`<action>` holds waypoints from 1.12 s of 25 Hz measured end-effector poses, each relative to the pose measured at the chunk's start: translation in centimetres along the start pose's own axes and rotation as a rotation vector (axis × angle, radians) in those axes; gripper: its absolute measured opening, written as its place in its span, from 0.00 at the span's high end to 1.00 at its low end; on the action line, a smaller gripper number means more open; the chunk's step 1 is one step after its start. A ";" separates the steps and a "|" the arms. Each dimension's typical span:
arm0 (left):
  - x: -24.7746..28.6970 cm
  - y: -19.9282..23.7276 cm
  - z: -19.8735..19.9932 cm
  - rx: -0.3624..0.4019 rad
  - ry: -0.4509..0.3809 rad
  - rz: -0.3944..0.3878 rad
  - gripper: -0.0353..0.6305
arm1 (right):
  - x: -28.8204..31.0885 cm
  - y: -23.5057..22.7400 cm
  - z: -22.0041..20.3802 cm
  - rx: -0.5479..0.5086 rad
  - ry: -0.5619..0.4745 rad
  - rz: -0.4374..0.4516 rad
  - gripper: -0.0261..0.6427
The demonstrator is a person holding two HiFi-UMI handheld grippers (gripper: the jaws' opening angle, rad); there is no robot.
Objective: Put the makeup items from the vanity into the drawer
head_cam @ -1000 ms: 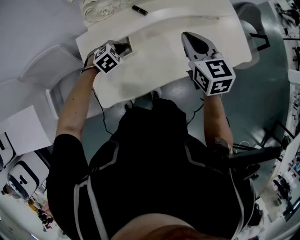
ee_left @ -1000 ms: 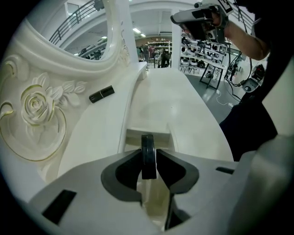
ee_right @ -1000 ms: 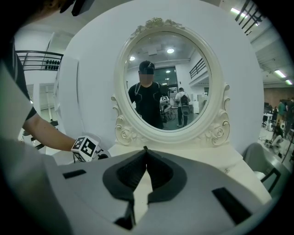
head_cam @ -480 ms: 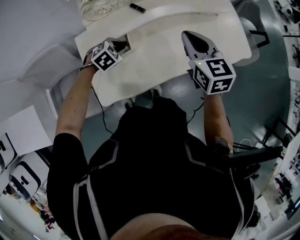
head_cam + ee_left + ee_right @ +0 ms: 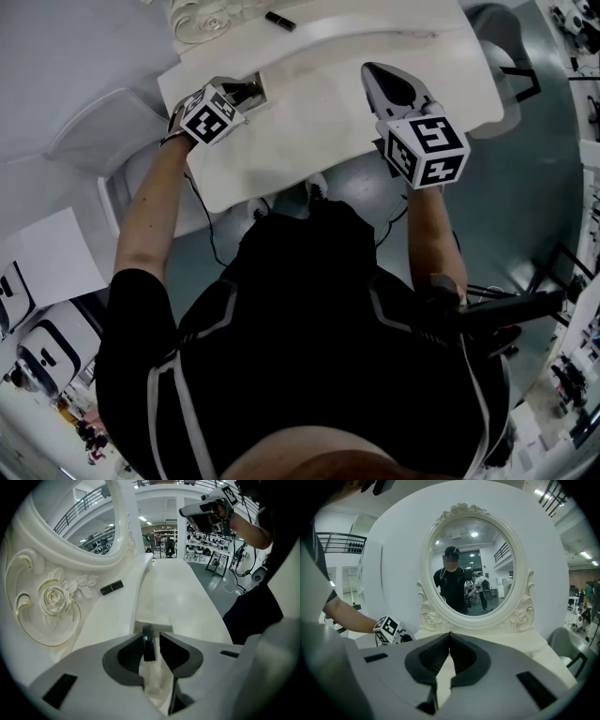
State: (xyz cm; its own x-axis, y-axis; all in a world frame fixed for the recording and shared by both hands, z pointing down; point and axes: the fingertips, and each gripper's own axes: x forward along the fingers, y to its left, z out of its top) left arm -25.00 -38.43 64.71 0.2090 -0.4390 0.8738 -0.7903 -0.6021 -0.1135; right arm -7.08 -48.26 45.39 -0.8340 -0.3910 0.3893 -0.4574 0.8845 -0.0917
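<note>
My left gripper (image 5: 239,97) hangs over the open drawer (image 5: 253,90) at the left end of the white vanity top (image 5: 319,122). In the left gripper view its jaws (image 5: 151,641) are shut on a small black makeup item (image 5: 148,643), held upright above the drawer's pale inside (image 5: 152,620). A black lipstick tube (image 5: 279,21) (image 5: 111,587) lies on the raised shelf by the mirror. My right gripper (image 5: 380,75) hovers over the right half of the top, shut with nothing in it (image 5: 450,634).
The oval mirror (image 5: 471,564) with its carved rose frame (image 5: 51,599) stands at the back of the vanity. My left gripper's marker cube (image 5: 388,629) shows in the right gripper view. A grey chair (image 5: 502,28) stands to the right.
Almost nothing differs: the left gripper has shifted very slightly over the drawer opening, and the right gripper has stayed put.
</note>
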 end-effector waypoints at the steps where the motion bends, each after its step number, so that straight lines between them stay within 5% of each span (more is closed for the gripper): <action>1: -0.4 0.0 0.2 -0.001 -0.006 0.005 0.80 | 0.0 0.2 0.2 -0.002 -0.002 0.005 0.95; 10: -6.2 0.1 1.8 -0.099 -0.146 0.073 0.80 | 0.2 2.1 2.3 -0.024 -0.040 0.048 0.95; 19: -18.8 0.0 4.6 -0.346 -0.582 0.137 0.80 | 0.6 6.0 6.2 -0.070 -0.102 0.061 0.95; 28: -29.9 1.2 3.4 -0.496 -0.852 0.330 0.80 | 0.1 9.2 10.5 -0.090 -0.193 0.040 0.95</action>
State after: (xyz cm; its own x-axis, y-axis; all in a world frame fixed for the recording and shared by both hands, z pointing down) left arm -30.22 -28.31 36.84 0.1244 -0.9741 0.1889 -0.9900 -0.1091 0.0895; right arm -14.62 -42.83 34.99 -0.8986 -0.3887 0.2035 -0.4003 0.9162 -0.0176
